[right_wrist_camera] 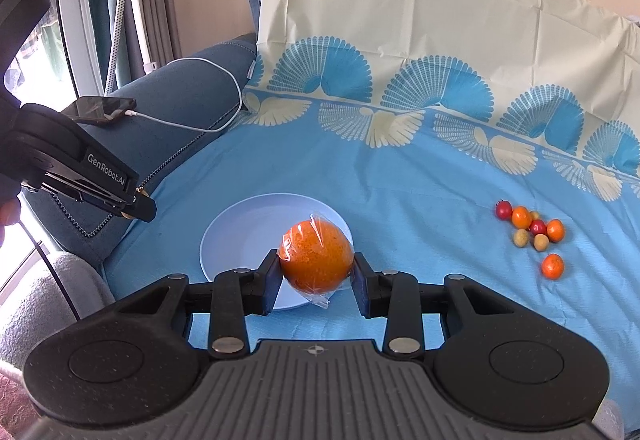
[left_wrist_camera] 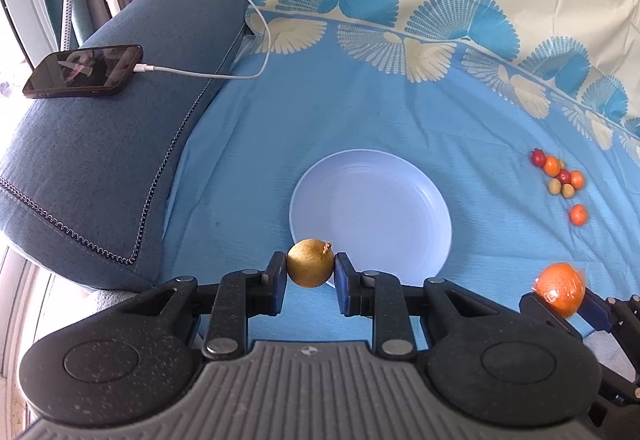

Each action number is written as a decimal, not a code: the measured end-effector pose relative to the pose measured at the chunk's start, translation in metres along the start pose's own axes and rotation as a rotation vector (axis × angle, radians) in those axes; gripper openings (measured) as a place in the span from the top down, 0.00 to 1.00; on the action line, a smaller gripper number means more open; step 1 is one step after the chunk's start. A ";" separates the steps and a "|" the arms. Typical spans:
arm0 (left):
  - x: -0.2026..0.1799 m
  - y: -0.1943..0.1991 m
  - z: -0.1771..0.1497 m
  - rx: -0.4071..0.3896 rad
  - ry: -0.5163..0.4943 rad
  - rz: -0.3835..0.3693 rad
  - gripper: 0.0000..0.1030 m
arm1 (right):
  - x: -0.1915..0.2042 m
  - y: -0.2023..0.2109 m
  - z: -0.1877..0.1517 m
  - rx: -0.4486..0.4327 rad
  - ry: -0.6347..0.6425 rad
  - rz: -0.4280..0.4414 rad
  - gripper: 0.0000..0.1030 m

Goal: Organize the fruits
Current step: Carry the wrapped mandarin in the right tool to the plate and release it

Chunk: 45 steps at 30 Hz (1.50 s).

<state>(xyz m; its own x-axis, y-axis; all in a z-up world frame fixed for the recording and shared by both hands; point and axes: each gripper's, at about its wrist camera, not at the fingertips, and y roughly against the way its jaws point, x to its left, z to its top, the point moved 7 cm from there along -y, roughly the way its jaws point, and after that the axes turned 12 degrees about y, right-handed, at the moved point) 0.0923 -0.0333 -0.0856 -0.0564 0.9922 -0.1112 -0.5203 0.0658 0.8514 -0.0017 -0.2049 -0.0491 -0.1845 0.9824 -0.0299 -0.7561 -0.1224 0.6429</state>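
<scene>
Left gripper [left_wrist_camera: 311, 268]: jaws clamped on a small yellow-brown fruit [left_wrist_camera: 310, 263], carried just short of the plate [left_wrist_camera: 372, 199] ahead, presumably for deposit. Right gripper [right_wrist_camera: 316, 267]: jaws pinching a plastic-wrapped orange [right_wrist_camera: 316, 259] above the plate's near rim.

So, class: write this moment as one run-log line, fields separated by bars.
left gripper: shut on brown fruit | right gripper: shut on wrapped orange | plate: bare | small fruits: on cloth

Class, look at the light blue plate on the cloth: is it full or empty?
Empty. In the left wrist view the plate shows bare; the yellow-brown fruit and wrapped orange are gripped, not lying in it.
</scene>
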 end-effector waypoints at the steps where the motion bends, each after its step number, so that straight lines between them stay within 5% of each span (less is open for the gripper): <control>1: 0.001 -0.004 0.001 0.003 0.001 0.007 0.73 | 0.002 -0.004 0.000 0.004 0.003 0.002 0.63; 29: 0.003 -0.144 0.023 0.096 -0.025 0.129 0.73 | 0.043 -0.170 -0.008 0.221 0.105 0.097 0.62; 31: 0.007 -0.147 0.026 0.103 -0.020 0.120 0.59 | 0.042 -0.175 -0.009 0.234 0.102 0.096 0.62; 33: 0.010 -0.141 0.032 0.085 -0.009 0.118 0.08 | 0.041 -0.178 -0.007 0.245 0.090 0.098 0.51; 34: 0.012 -0.134 0.037 0.056 0.003 0.119 0.01 | 0.039 -0.176 -0.005 0.248 0.082 0.095 0.37; 37: 0.016 -0.108 0.044 0.012 0.011 0.096 0.00 | 0.033 -0.164 0.006 0.206 0.058 0.074 0.17; 45: 0.026 -0.043 0.006 0.008 -0.002 0.123 0.00 | 0.027 -0.089 0.004 0.228 -0.060 0.123 0.03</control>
<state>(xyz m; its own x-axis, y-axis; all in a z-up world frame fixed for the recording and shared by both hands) 0.1185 -0.0096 -0.1223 -0.1179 0.9930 -0.0047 -0.5031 -0.0557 0.8624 0.0632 -0.1673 -0.1043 -0.2235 0.9696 0.0998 -0.5681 -0.2128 0.7950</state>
